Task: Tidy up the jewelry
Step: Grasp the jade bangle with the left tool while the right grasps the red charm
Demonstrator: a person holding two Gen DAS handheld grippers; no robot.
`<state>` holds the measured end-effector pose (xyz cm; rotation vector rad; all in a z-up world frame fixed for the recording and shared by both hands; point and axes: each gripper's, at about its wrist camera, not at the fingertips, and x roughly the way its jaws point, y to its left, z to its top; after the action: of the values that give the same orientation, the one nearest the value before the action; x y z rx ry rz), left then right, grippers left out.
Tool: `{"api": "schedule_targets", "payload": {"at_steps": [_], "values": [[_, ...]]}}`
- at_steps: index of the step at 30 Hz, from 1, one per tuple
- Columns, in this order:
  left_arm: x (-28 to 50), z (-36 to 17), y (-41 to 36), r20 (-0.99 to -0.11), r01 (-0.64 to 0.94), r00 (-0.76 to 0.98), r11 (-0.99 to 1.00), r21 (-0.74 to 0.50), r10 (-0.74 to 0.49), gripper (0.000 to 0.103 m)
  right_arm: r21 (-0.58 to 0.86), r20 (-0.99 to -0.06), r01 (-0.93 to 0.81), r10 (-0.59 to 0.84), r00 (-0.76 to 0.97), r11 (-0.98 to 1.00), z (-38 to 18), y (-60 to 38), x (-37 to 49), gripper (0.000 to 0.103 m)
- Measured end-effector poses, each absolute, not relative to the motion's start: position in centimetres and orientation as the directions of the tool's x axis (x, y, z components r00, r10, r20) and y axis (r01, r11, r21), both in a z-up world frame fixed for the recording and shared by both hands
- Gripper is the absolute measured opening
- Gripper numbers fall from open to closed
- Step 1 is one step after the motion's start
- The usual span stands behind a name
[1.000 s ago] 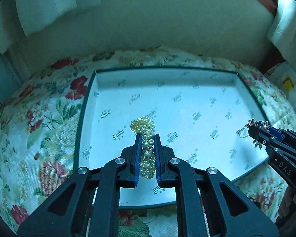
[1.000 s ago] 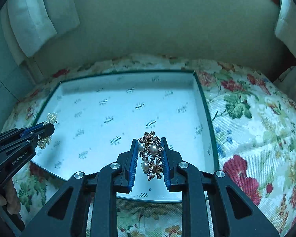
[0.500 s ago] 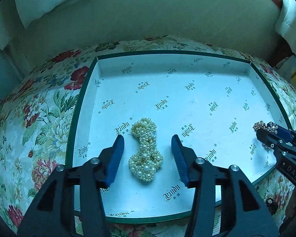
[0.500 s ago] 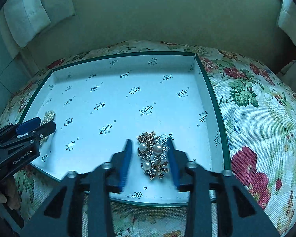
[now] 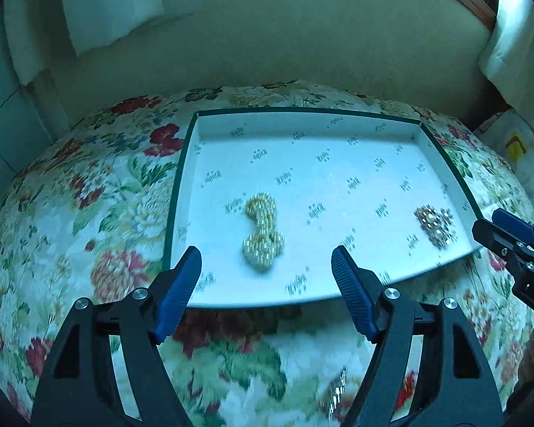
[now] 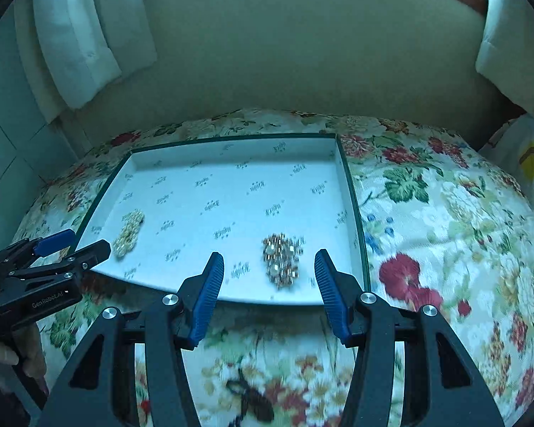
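Note:
A cream pearl bow piece (image 5: 261, 236) lies in the left part of a shallow white box with a green rim (image 5: 176, 185). A gold brooch with pearls (image 5: 435, 225) lies near the box's right front corner. My left gripper (image 5: 266, 262) is open and empty, pulled back over the box's front edge, the pearl piece just beyond it. In the right wrist view my right gripper (image 6: 269, 264) is open and empty, with the brooch (image 6: 282, 260) just beyond its fingertips. The pearl piece (image 6: 129, 232) and the box rim (image 6: 352, 199) show there too.
The box sits on a floral cloth (image 5: 89, 220) over a rounded surface that drops away at its edges. A cream wall stands behind. White cloth hangs at the upper left (image 6: 74, 35) and right. A bag with a yellow mark (image 6: 532, 163) lies at the far right.
Both grippers opened and let go: the pearl piece and the brooch now lie on the box floor. Both grippers have since pulled back toward the box's front edge.

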<state>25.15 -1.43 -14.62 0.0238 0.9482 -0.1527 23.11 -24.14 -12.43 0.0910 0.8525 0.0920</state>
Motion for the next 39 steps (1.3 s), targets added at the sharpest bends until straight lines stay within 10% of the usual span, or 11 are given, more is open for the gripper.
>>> {"api": "schedule_targets", "payload": {"at_steps": [21, 39], "values": [[11.2, -16.0, 1.4, -0.864, 0.084, 0.49, 0.993, -0.088, -0.118, 0.076, 0.124, -0.846, -0.054, 0.134, 0.516, 0.991, -16.8, -24.6, 8.5, 0.051], [7.6, -16.5, 2.7, -0.873, 0.05, 0.478, 0.995, -0.089, -0.102, 0.076, 0.091, -0.871, -0.089, 0.123, 0.476, 0.992, -19.0, -23.7, 6.1, 0.027]]}}
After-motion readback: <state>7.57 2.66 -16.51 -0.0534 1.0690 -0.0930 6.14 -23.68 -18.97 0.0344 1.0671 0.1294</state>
